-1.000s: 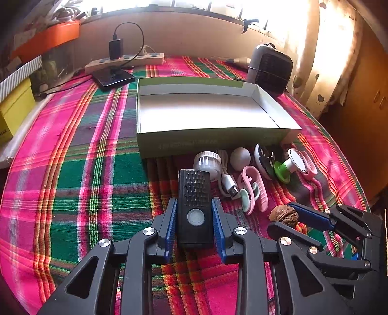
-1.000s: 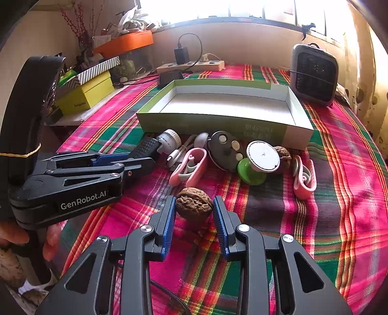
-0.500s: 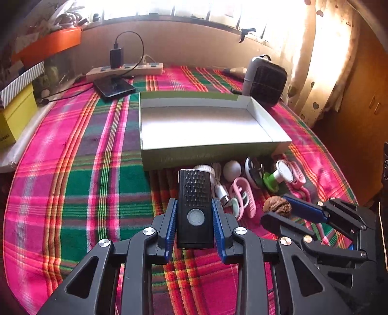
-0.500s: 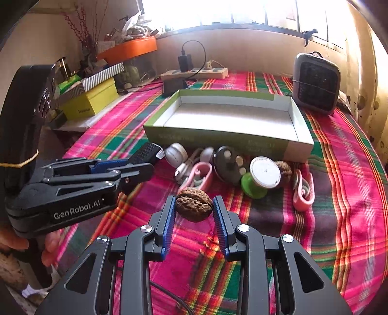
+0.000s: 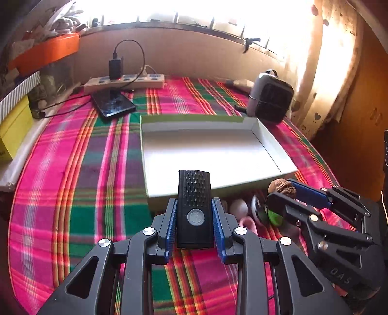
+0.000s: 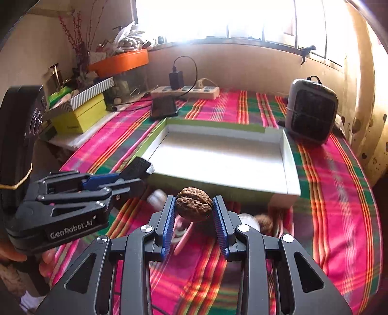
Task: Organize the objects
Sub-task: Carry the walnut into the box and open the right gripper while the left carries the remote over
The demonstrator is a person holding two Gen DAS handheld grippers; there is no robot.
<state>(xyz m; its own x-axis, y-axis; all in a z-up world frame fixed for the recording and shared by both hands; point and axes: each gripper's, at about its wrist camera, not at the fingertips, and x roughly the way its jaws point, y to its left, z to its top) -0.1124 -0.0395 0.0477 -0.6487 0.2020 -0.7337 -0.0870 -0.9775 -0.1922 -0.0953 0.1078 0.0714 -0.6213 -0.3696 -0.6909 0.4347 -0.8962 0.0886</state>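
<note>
We carry a hard, knobbly walnut (image 6: 194, 207) clenched across its middle in the right gripper (image 6: 194, 218), light but apt to roll out. The left gripper (image 5: 194, 224) clamps a stiff black flashlight (image 5: 194, 209) by its flat sides. Both hang above the plaid cloth (image 5: 84, 193) at the near wall of the empty box (image 5: 208, 155).

Strong daylight was admitted through the window (image 6: 218, 19) at the back, which was blown out to white glare in both views. The small items under the walnut (image 6: 194, 204) were smeared by motion blur, and straight lines were bent toward the dark, vignetted fisheye corners.
</note>
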